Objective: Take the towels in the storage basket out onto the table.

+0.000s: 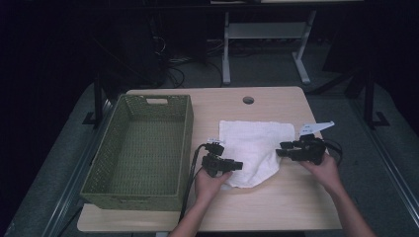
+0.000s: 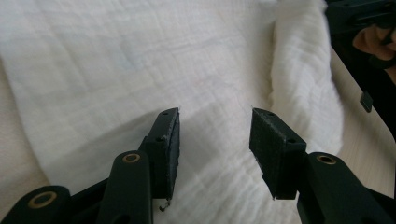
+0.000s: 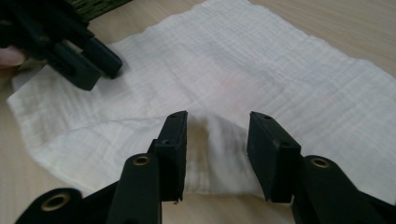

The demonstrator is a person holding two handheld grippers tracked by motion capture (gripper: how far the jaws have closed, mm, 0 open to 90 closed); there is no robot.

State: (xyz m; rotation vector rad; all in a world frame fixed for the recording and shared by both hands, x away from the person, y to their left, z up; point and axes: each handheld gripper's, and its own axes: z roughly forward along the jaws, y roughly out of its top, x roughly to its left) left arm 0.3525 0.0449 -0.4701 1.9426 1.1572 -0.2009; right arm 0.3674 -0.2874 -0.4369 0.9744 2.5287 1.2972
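Both tongs are standing released at centre frame over the towel (image 1: 254, 150), left tongs (image 1: 238, 165) at its left edge, right tongs (image 1: 279, 152) at its right.

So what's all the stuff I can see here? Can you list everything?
towel: one, white, lying rumpled in the middle of the table, between the two tools
basket: one, green woven, on the table's left side
table: one, light wood, with a round hole near its far edge
left tool: one, black, jaws open over the towel's left edge
right tool: one, black, jaws open at the towel's right edge
hands: two, each holding a tool
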